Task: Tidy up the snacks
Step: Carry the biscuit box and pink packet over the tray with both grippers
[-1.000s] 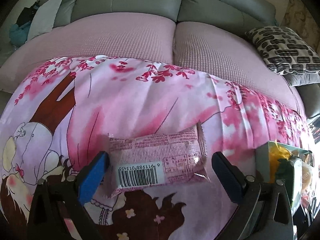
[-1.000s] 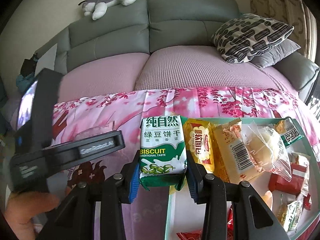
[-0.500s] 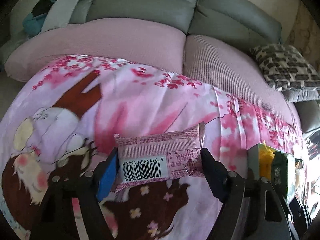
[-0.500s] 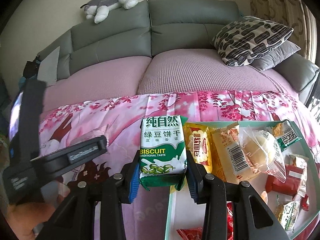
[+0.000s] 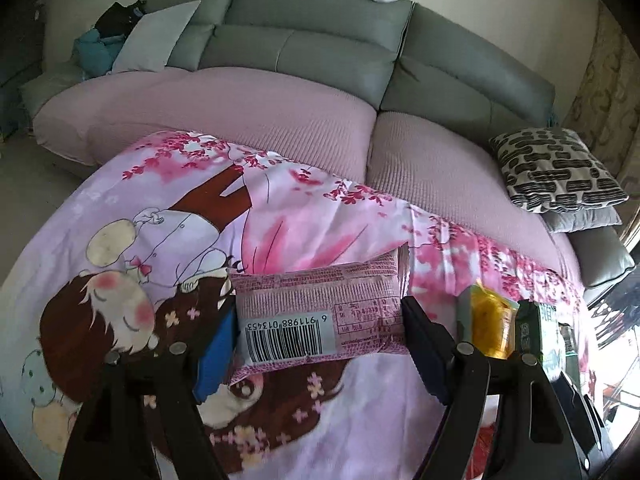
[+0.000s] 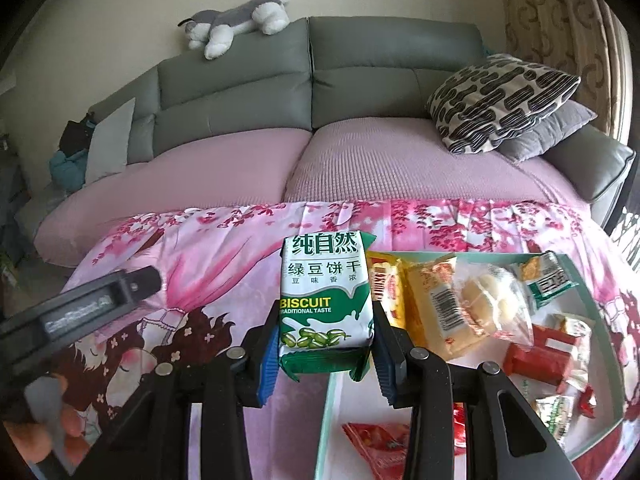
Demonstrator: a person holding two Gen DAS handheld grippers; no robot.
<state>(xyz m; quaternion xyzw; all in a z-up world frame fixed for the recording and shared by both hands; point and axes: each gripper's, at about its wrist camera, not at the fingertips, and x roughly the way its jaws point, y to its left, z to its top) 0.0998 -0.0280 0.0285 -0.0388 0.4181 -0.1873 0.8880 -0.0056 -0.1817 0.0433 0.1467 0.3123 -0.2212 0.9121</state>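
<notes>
Snacks first: you've got one in each gripper. Your left gripper (image 5: 320, 340) is clamped sideways on one pink wrapped snack bar (image 5: 320, 312), barcode side up, just above the pink cherry-blossom cartoon blanket (image 5: 180, 220), though whether it's actually off the cloth I can't tell. Your right gripper (image 6: 325, 344) is pinching one green-and-white mung bean biscuit pack (image 6: 325, 300), upright, label facing the camera, right over the left edge of the mint-green tray (image 6: 600, 328).

Rough count in the tray from the right wrist view: two yellow packs side by side near the left (image 6: 386, 288) and (image 6: 436, 304), one clear bag with a pale bun (image 6: 490, 304), one green-and-white sachet at the back (image 6: 550, 280), one red pack (image 6: 538, 360) and one red wrapper at the front (image 6: 376, 440). A few smaller bits on the right are too blurry to count.

Behind it all: one grey sofa (image 6: 360, 80) with one husky plush (image 6: 236, 24) on top and one black-and-white patterned cushion (image 6: 500, 100)
</notes>
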